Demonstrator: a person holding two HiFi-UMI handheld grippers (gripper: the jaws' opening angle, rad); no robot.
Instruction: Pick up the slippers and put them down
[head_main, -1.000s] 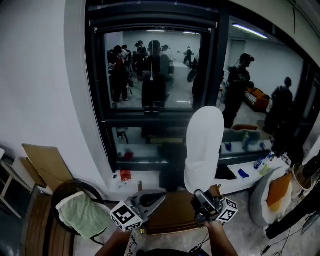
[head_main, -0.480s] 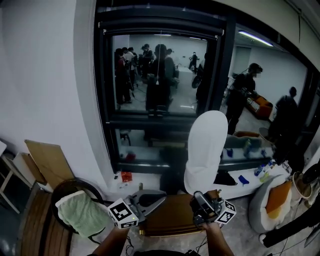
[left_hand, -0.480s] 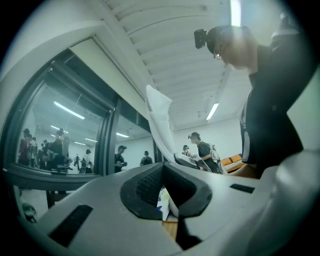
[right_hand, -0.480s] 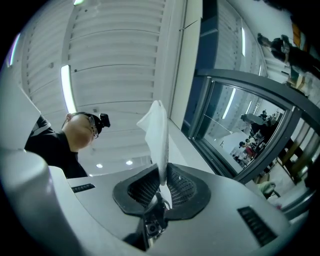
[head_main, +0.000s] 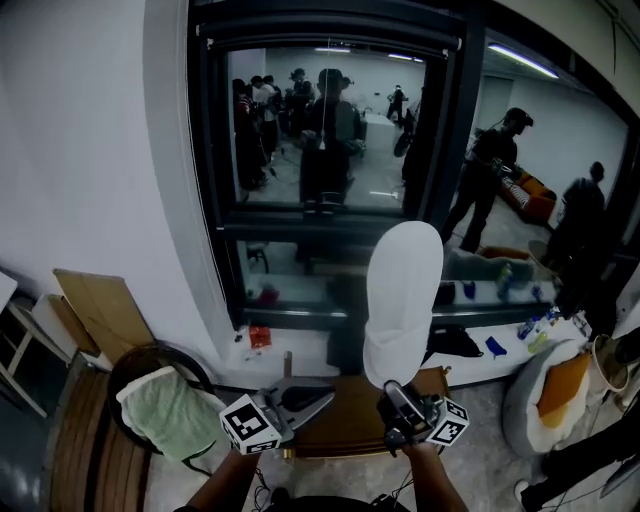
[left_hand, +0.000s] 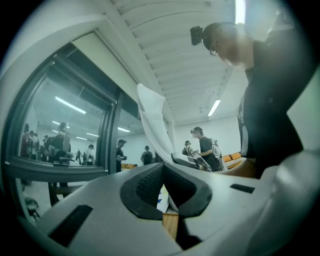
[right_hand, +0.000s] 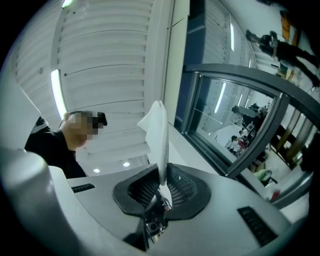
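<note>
Head view: my right gripper (head_main: 391, 390) stands low at centre-right, pointing upward, with a white slipper (head_main: 403, 300) rising upright from its jaws in front of a dark-framed window (head_main: 322, 125). The slipper is off the ground, its rounded end uppermost, its lower edge in the jaws.

Right gripper view: the jaws are nearly together, pinched on the thin lower edge of the slipper (right_hand: 159, 134), which stands straight up between the black ribbed pads (right_hand: 181, 189).

Left gripper view: my left gripper (left_hand: 163, 169) has its jaws drawn together at the tips with nothing between them. The slipper (left_hand: 152, 117) shows beyond them, apart from the pads.

Head view, lower left: the left gripper (head_main: 324, 394) lies roughly level beside the right one, its marker cube (head_main: 250, 425) facing the camera. Both grippers hover above a brown wooden surface (head_main: 345, 425); I cannot tell whether it is a stool or a low table.

Surroundings: a dark round chair (head_main: 130, 368) carries a pale green cloth (head_main: 165, 415) at left. A white and orange cushion (head_main: 550, 388) sits at right. Several people (head_main: 325, 130) stand behind the glass.
</note>
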